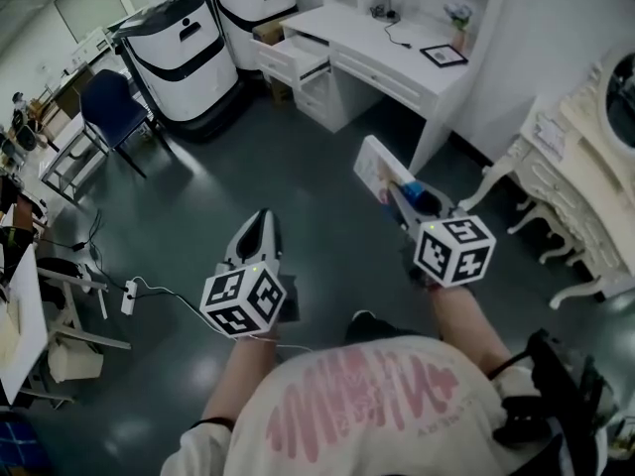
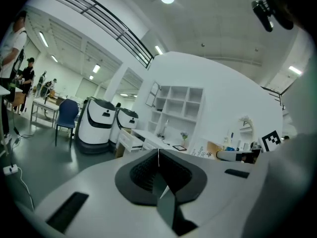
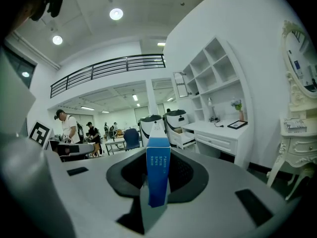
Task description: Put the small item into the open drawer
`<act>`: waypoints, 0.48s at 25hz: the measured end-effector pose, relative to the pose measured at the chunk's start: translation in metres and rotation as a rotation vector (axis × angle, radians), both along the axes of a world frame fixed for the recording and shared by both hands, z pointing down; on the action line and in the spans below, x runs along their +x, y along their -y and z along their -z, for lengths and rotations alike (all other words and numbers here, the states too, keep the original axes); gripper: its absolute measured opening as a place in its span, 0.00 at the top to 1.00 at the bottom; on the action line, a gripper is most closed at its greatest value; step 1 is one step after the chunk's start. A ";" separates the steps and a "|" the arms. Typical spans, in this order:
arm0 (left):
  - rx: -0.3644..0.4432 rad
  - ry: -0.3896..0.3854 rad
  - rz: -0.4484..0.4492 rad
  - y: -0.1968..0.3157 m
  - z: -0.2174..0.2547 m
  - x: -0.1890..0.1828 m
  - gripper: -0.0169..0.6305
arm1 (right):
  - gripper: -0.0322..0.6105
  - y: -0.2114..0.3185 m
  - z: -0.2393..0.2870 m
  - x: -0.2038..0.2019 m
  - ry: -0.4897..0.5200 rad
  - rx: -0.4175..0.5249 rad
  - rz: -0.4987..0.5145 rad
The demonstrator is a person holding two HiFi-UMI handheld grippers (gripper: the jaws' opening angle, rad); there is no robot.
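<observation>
The desk (image 1: pixel 347 30) is standing at the far wall, its open drawer (image 1: pixel 298 58) sticking out at the left end. Two machines (image 1: pixel 184 53) are standing left of it, a chair (image 1: pixel 111 107) further left. A picture frame (image 1: pixel 444 56) is lying on the desk.

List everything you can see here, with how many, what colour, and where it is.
desk: one, white, top of head view
open drawer: one, white, desk's left end
picture frame: one, dark, on desk
rounded machines: two, white and black, left of desk
chair: one, blue, far left
ornate dresser: one, cream, right edge
power strip: one, white, on floor, left
box: one, blue and white, held in right gripper
left gripper: one, grey, fingers together, empty
right gripper: one, grey, fingers shut on box
</observation>
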State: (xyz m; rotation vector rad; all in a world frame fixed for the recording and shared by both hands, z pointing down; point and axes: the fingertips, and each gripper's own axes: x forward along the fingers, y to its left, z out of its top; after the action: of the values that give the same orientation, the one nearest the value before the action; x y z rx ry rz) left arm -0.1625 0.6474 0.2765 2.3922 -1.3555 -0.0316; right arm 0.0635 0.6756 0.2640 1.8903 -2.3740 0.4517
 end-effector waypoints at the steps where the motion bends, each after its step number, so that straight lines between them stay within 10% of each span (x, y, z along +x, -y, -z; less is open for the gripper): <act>1: -0.002 0.005 -0.002 0.004 -0.002 0.000 0.92 | 0.81 0.005 -0.001 0.000 -0.002 -0.001 0.002; 12: 0.050 -0.039 0.006 0.111 0.008 0.012 0.93 | 0.81 0.125 -0.003 0.017 0.009 0.031 0.026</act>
State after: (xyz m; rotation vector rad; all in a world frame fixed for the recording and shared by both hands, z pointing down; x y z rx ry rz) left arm -0.1509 0.5363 0.2685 2.4162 -1.3594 -0.1144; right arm 0.0801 0.5503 0.2665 1.8720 -2.4219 0.4253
